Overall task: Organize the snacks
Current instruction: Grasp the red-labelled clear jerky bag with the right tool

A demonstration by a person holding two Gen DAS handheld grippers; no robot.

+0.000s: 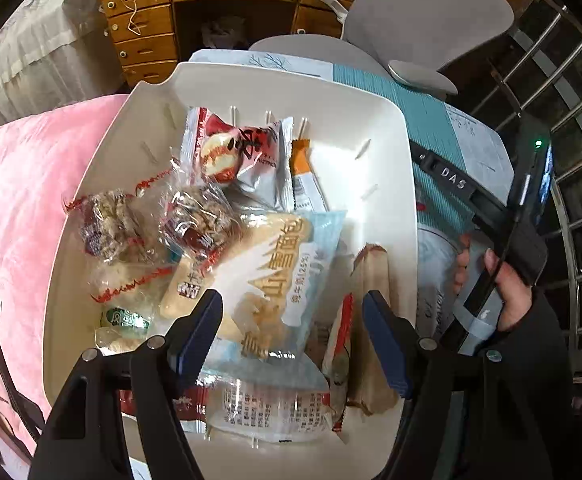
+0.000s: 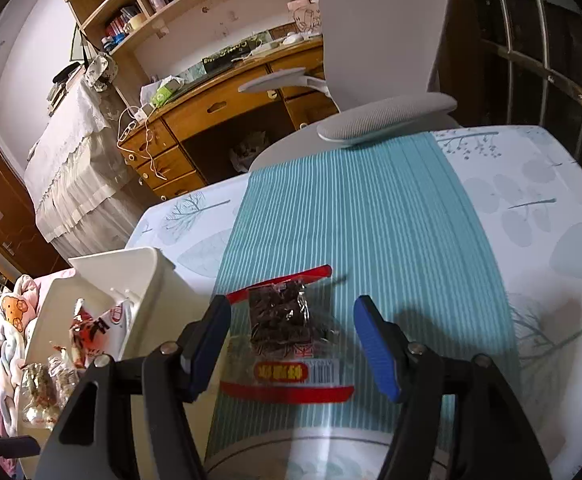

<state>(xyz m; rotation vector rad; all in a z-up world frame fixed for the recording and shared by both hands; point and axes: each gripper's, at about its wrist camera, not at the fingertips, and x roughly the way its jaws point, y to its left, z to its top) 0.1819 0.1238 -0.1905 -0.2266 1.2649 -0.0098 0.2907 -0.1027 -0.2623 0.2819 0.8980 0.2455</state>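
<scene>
Clearly the white bin (image 1: 387,128) is the collecting point, and everything else is best placed against it. It sits at the tablecloth's (image 2: 491,220) edge, already crowded with wrapped snacks — a pale-blue bread packet (image 1: 287,264) in the middle, clear-wrapped nut bars (image 1: 195,220) toward its far-left wall, a brown paper-wrapped piece (image 1: 371,320) along its right wall.

The left gripper (image 1: 291,320) hangs over the bin's near half, fingers spread wide, gripping nothing; it looks parked there, perhaps ready to shift packets and make room.

One snack remains outside: a clear packet of dark dried fruit with red trim (image 2: 287,332), flat on the teal stripes just to the right of the bin. The right gripper (image 2: 291,332) straddles it, blue pads standing apart on either side, not yet touching — likely lined up this way so a simple squeeze catches the packet across its width.

Judging by this, the packet is the last to go in.
</scene>
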